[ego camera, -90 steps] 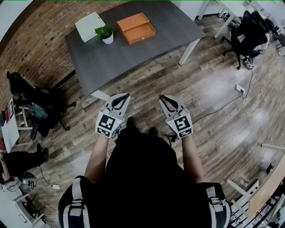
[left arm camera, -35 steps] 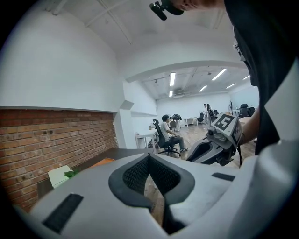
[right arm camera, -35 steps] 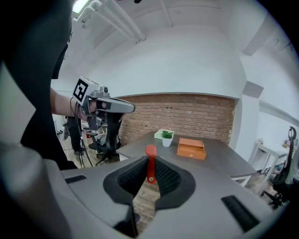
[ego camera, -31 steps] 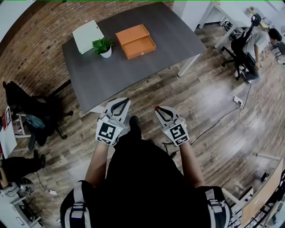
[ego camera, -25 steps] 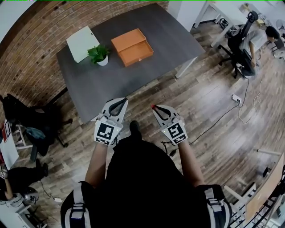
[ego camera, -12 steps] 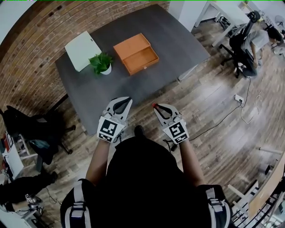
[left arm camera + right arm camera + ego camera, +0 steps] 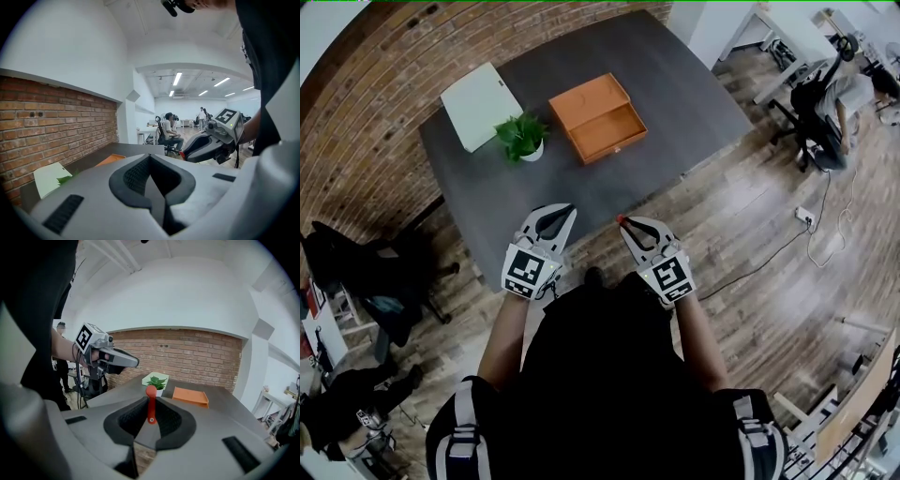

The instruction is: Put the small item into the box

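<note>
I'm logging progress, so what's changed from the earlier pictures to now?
The person has walked up to the table; both grippers' tips now reach its near edge. Nothing was taken or let go: the right gripper stays shut on the small red item, the left gripper shut and empty. The orange box and plant sit unmoved.

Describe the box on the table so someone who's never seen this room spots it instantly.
Find the dark grey table by the brick wall. Near its middle, beside the small potted plant, lies the box: flat and orange, while its neighbours are green and white.
</note>
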Available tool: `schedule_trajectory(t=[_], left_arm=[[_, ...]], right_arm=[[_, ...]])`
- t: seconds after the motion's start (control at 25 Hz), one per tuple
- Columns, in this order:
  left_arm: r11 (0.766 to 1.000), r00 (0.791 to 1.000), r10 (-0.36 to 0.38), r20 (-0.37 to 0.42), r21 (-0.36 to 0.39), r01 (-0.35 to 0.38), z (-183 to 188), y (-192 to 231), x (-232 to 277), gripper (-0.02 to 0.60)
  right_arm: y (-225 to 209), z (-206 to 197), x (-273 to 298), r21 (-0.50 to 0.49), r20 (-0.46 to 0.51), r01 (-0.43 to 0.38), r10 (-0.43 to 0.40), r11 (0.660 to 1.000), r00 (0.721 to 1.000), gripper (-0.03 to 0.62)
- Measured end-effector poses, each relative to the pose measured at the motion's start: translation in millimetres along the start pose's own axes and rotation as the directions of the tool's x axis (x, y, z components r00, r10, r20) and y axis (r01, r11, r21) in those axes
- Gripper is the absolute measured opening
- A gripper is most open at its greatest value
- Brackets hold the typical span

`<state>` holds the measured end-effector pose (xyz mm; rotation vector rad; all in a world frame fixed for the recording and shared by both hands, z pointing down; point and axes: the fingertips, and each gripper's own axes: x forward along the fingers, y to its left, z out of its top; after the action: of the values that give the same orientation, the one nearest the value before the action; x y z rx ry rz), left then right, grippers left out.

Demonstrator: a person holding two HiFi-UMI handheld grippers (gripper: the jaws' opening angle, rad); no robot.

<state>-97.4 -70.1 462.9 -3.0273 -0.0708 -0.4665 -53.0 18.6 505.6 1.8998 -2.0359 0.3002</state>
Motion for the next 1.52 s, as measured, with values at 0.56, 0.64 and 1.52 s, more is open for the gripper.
schedule_trajectory(t=[0.56,0.64,1.52], left_arm=[[0.986,0.986,0.159,-0.053,-0.050,-0.161,5,41,45,0.021],[0.983,0.983,0.179,-0.048,-0.034,-0.181,14,53,60,0.021],[0.883,0.882,0.451,-0.134,-0.077,-0.463,46,97,153,0.021]], right_arm=[[-75,-5,41,-0.052,-0.022,-0.162,0.162,0.985,0.987,0.063],[-94,1,52,-0.068,-0.016,-0.187,0.186,0.980,0.982,0.063],[-221,-8,116,-0.148,-0.050,-0.473,0.471,0.869,0.881,0.063]])
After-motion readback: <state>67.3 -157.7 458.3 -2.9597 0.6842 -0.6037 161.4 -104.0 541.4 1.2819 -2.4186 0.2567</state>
